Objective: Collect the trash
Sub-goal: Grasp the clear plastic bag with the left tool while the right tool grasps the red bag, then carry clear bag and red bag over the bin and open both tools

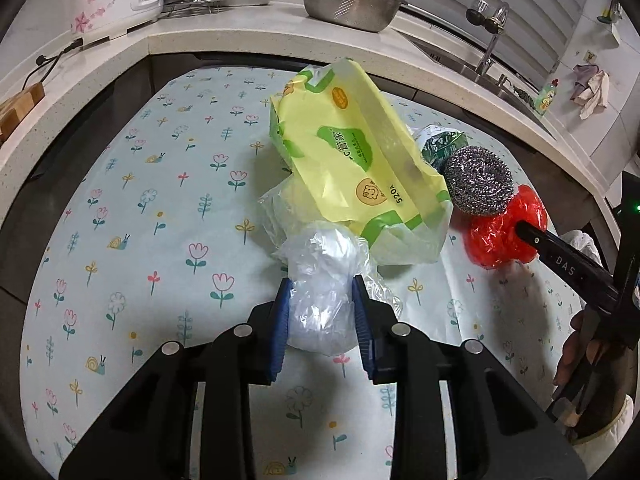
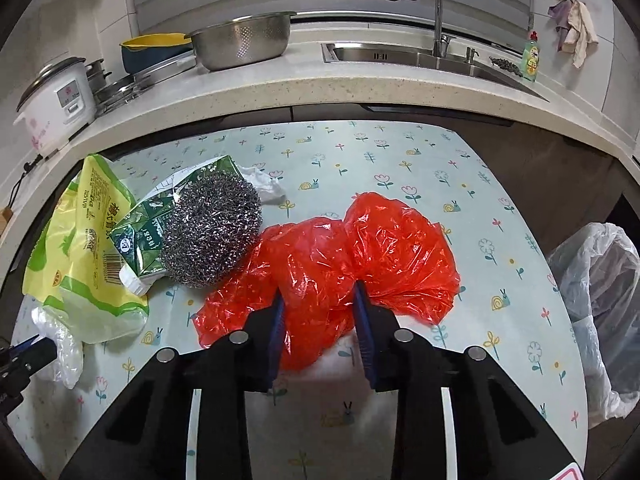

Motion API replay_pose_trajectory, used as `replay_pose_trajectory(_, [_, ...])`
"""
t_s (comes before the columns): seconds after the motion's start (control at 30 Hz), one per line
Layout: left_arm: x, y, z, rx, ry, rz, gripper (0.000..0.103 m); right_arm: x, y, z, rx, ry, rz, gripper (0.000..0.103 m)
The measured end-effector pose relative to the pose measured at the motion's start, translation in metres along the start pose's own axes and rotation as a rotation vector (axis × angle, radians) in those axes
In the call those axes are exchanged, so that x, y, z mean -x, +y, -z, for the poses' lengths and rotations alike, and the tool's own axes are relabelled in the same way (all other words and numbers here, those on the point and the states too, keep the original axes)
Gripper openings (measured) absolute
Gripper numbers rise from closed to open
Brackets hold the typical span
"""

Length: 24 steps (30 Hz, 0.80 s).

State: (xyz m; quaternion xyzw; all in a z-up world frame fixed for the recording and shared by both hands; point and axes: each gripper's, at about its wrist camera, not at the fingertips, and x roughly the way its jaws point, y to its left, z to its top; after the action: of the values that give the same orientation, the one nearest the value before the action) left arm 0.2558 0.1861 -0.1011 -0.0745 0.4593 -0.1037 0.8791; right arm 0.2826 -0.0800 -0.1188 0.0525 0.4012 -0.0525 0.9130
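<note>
My left gripper (image 1: 320, 286) is shut on a crumpled clear plastic bag (image 1: 320, 280), its blue pads pressing both sides. Behind the bag lie a yellow-green wrapper (image 1: 348, 152), a green carton (image 1: 442, 144), a steel wool scourer (image 1: 478, 184) and a red plastic bag (image 1: 496, 236). In the right wrist view my right gripper (image 2: 320, 300) is shut on that red plastic bag (image 2: 320, 264), bunched between its blue pads. The scourer (image 2: 210, 232), carton (image 2: 148, 232), yellow-green wrapper (image 2: 80, 248) and a white tissue (image 2: 264, 184) lie to its left. The clear bag (image 2: 60, 344) shows at the far left edge.
All of it rests on a table with a floral cloth (image 2: 400, 168). A bin lined with a clear bag (image 2: 596, 280) stands off the table's right edge. Behind runs a counter (image 2: 320, 84) with a colander (image 2: 244, 40), rice cooker (image 2: 56, 100) and sink (image 2: 420, 56).
</note>
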Motion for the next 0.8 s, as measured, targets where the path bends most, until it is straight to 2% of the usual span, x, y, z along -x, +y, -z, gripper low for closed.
replay_pose_trajectory(0.03, [0.003,-0.002,0.002,0.002,0.002,0.006,0.028,0.004,-0.003,0.001,-0.007,0.003,-0.009,0.01])
replay_pose_trajectory(0.37, [0.042,-0.028,0.026,-0.022,-0.018,0.026,0.028,0.066,-0.022,0.029,-0.06,-0.034,-0.052,0.009])
replay_pose_trajectory(0.8, [0.112,-0.081,0.063,-0.102,-0.095,0.071,0.028,0.17,-0.049,0.067,-0.09,-0.144,-0.099,0.009])
